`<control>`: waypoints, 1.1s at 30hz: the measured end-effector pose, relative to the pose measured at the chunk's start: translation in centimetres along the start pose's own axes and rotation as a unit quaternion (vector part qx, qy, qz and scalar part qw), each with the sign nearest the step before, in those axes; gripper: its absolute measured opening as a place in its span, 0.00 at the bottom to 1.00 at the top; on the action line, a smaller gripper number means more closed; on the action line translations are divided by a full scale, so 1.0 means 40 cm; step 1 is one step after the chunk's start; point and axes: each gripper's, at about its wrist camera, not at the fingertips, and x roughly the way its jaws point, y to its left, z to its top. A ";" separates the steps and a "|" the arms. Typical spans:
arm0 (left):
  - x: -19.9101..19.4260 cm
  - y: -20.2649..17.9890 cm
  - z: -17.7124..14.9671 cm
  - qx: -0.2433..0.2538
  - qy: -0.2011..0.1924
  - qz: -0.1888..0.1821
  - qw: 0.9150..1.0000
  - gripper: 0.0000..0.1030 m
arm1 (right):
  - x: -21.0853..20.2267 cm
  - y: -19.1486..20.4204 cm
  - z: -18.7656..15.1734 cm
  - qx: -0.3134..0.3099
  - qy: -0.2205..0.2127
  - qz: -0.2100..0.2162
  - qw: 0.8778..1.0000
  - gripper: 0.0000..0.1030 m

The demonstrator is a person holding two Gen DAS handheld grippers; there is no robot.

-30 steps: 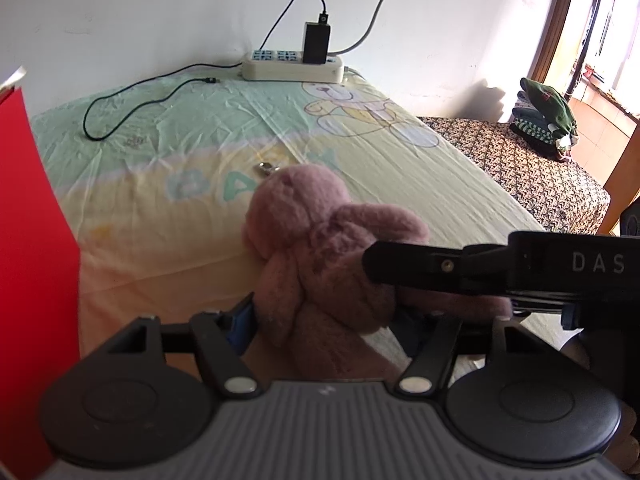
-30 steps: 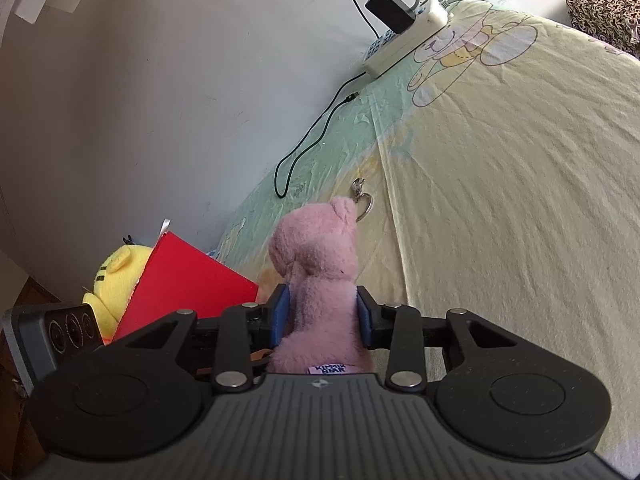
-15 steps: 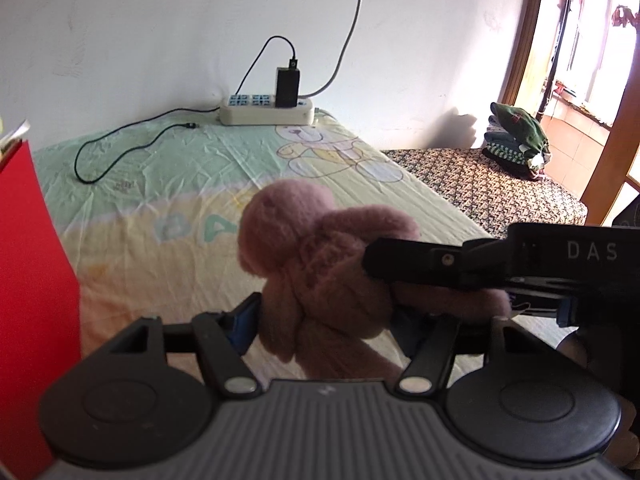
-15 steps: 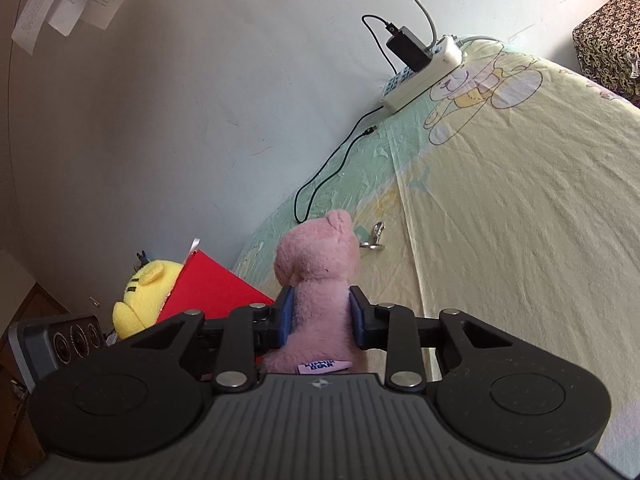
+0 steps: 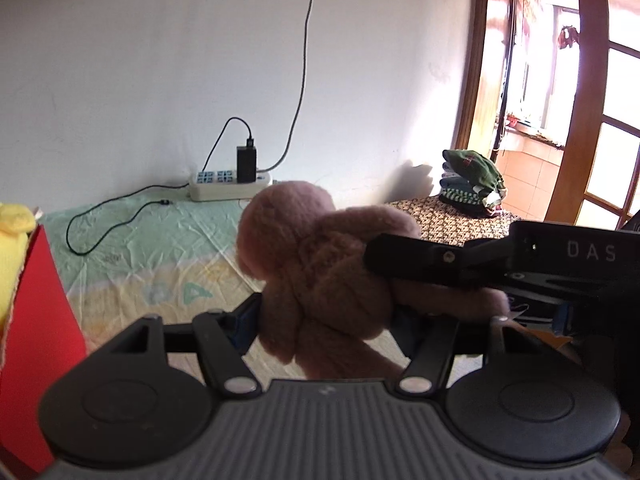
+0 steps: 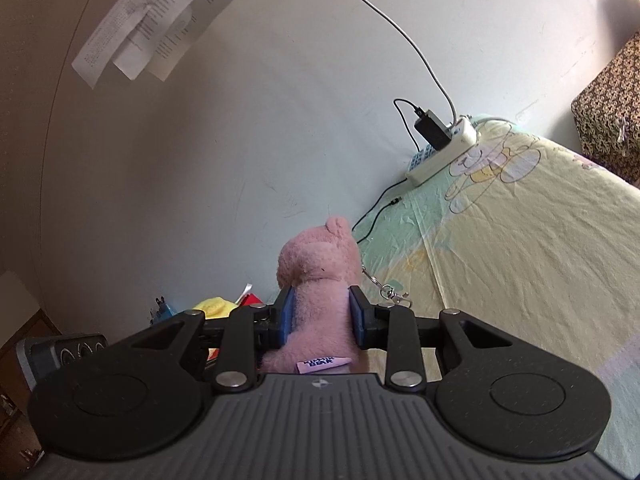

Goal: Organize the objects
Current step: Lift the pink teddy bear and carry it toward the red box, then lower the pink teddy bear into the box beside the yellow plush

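My right gripper (image 6: 322,314) clamps a pink plush bear (image 6: 320,280) by its midsection, blue pads pressed into the fur on both flanks, holding it in the air above the bed (image 6: 540,260). In the right wrist view the bear stands upright, its long axis running from the label near my gripper's body up to the head, which is turned away from the camera toward the wall (image 6: 240,140); a metal key clasp (image 6: 394,294) dangles from a chain at its right side. In the left wrist view the same bear (image 5: 320,276) fills the centre, head up and to the left, with my right gripper (image 5: 404,264) reaching in from the right across its body. My left gripper (image 5: 324,320) brackets the bear's lower half with its fingers spread fairly wide; whether its pads press the fur I cannot tell. The bed wears a pale green and yellow sheet printed with a cartoon bear. A white power strip (image 5: 230,186) with a black charger (image 5: 246,164) lies at the wall, a black cable (image 5: 116,216) looping over the sheet. A red box (image 5: 32,320) with a yellow plush toy (image 5: 12,248) sits at left; folded clothes (image 5: 472,184) rest on a patterned surface near a wooden door (image 5: 600,120). Papers (image 6: 152,16) hang on the wall.
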 end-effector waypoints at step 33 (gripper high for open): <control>-0.360 0.332 0.031 0.021 -0.103 0.130 0.986 0.63 | 0.256 0.375 -0.134 -0.050 0.023 0.145 0.988 0.30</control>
